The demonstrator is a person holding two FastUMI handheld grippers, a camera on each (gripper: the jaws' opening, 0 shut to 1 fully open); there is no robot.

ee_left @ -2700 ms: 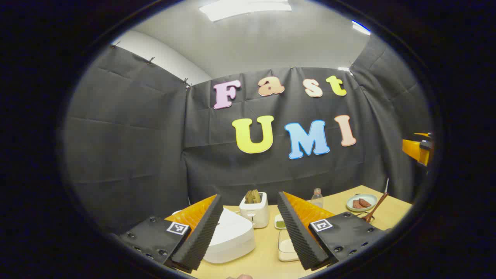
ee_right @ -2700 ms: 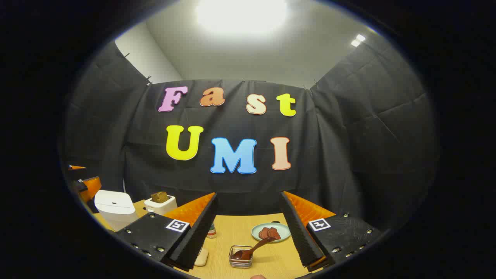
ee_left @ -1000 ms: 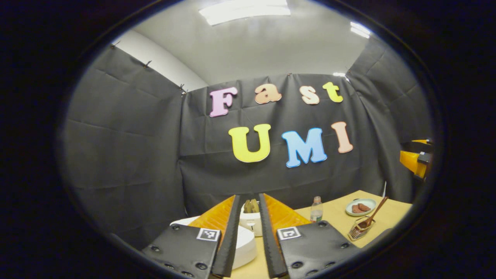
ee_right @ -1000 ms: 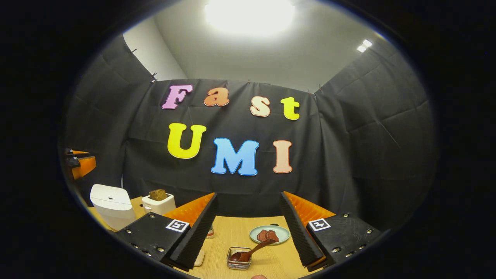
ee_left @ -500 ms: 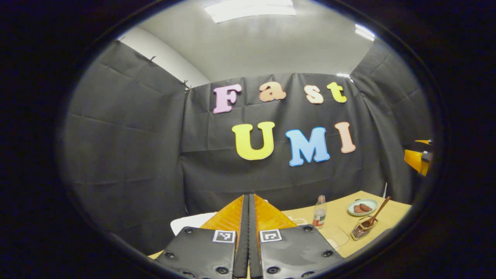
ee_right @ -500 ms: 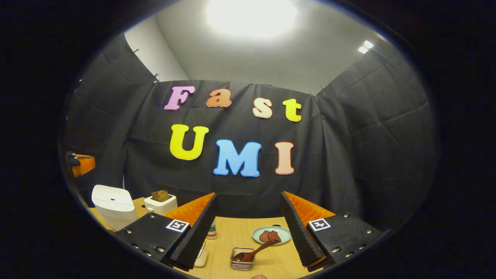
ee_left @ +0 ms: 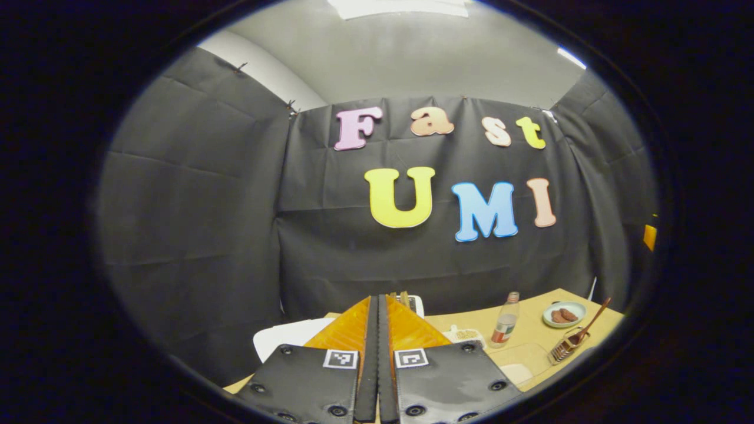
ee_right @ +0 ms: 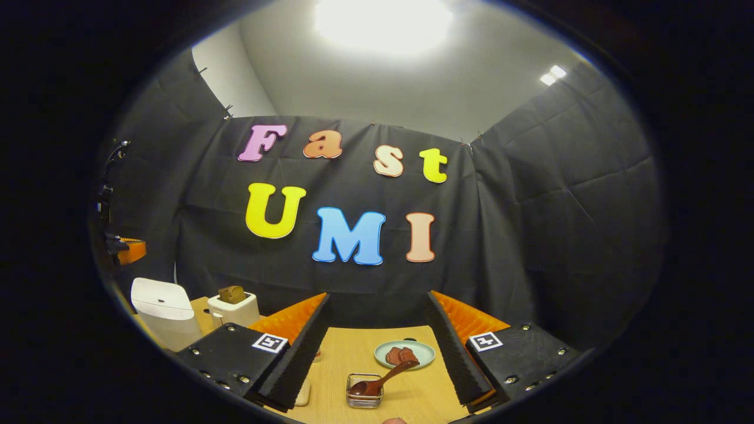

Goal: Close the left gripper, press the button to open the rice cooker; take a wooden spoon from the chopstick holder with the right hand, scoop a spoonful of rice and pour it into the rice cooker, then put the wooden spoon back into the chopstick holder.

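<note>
A: Rice cooker (ee_right: 163, 306)?
B: White, smooth, lid down, far left on bench (ee_right: 365, 356). Left gripper (ee_left: 377, 306) just went from wide to jaws pressed together, empty. Ready for button press.
A: Spoon?
B: Wooden spoon (ee_right: 380, 381) leaning in wire chopstick holder (ee_right: 364, 398), untouched. Right gripper (ee_right: 377, 306) jaws wide, empty, above it.

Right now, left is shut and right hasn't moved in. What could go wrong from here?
1. The left gripper is shut, but its own fingers hide much of the rice cooker, so the press may miss the button.
2. The wooden spoon leans loosely in the small chopstick holder; a pull by the open right gripper might tip it.
3. The plate sits just behind, easy to nudge.
</note>
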